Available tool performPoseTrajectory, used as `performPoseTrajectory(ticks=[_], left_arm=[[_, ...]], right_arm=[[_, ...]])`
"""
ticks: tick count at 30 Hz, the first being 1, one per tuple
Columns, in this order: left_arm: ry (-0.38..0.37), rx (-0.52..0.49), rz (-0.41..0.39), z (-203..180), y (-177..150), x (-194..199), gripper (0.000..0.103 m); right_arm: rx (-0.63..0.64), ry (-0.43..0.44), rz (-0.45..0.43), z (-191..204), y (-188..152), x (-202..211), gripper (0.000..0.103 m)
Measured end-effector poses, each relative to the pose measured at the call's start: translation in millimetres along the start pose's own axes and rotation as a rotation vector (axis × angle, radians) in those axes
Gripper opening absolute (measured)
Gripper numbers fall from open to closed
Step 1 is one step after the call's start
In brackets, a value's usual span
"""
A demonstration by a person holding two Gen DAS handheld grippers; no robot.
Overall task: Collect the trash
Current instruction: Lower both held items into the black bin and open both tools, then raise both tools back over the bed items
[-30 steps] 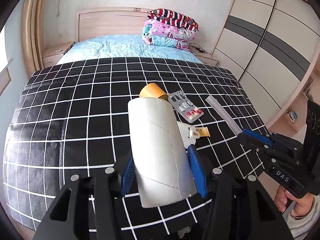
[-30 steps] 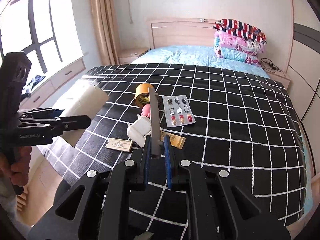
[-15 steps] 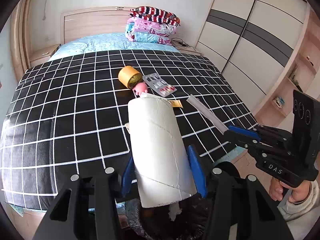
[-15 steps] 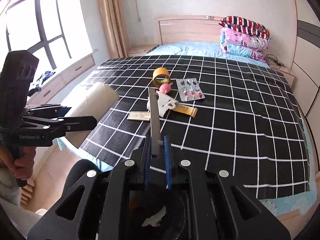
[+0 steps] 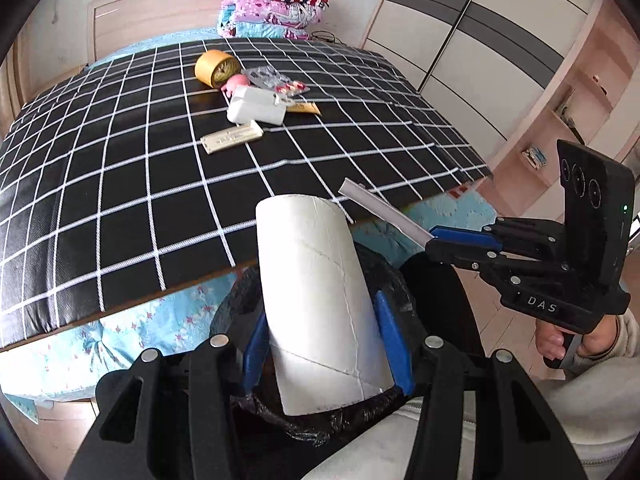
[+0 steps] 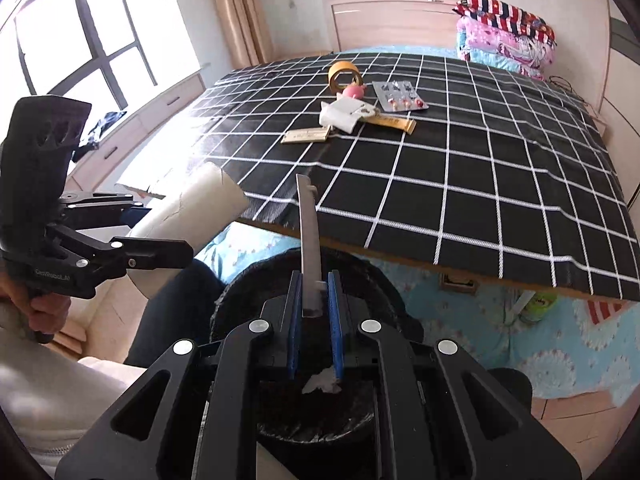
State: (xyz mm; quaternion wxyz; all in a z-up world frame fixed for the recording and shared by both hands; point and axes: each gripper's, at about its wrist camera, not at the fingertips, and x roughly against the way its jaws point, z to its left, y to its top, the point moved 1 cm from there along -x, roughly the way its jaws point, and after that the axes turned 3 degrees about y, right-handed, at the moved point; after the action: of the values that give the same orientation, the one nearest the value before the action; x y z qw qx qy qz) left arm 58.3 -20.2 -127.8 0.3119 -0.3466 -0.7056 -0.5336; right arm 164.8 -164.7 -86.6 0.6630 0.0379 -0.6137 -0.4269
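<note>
My left gripper (image 5: 324,344) is shut on a white cardboard tube (image 5: 316,292), which stands tilted between the blue pads. A black bag-lined bin (image 5: 240,304) sits directly below the tube, at the foot of the bed. My right gripper (image 6: 316,304) is shut on a thin grey-white strip (image 6: 308,232) that sticks up and forward. It hangs over the same bin (image 6: 368,280), where a crumpled white scrap (image 6: 324,382) lies inside. The right wrist view shows the left gripper (image 6: 160,240) and its tube (image 6: 196,208) to the left.
A black checked cover (image 5: 120,168) on the bed carries a yellow tape roll (image 5: 214,68), a pink toy (image 5: 236,82), a blister pack (image 5: 280,80), a white pouch (image 5: 256,110) and a beige flat pack (image 5: 232,140). Folded quilts (image 5: 276,12) lie at the headboard. A wardrobe (image 5: 480,40) stands on the right.
Both grippers have drawn back from above the bed cover to past its foot edge and sunk. The black bin has come into view beneath them. Both grips are unchanged.
</note>
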Motion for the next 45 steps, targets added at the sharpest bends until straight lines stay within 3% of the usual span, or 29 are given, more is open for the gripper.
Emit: performPoseTrajectory(ticks=[10, 25, 29, 32, 45], left_arm=[[-0.021, -0.020, 0.148, -1, -32, -44, 0.049], [-0.007, 0.027, 0.324, 18, -64, -115, 0.043], [-0.009, 0.032, 0.328, 16, -64, -117, 0.043], [-0.008, 0.053, 0.333, 20, -64, -117, 0.044], [-0.009, -0.002, 0.233, 5, -48, -81, 0.050]], right_arm=[[-0.015, 0.026, 0.148, 0, -40, -37, 0.013], [-0.084, 0.019, 0.303, -15, -68, -92, 0.013], [-0.095, 0.024, 0.333, -16, -71, -102, 0.015], [-0.100, 0.023, 0.334, -19, -70, -103, 0.027], [-0.086, 0.013, 0.294, -17, -64, -95, 0.028]])
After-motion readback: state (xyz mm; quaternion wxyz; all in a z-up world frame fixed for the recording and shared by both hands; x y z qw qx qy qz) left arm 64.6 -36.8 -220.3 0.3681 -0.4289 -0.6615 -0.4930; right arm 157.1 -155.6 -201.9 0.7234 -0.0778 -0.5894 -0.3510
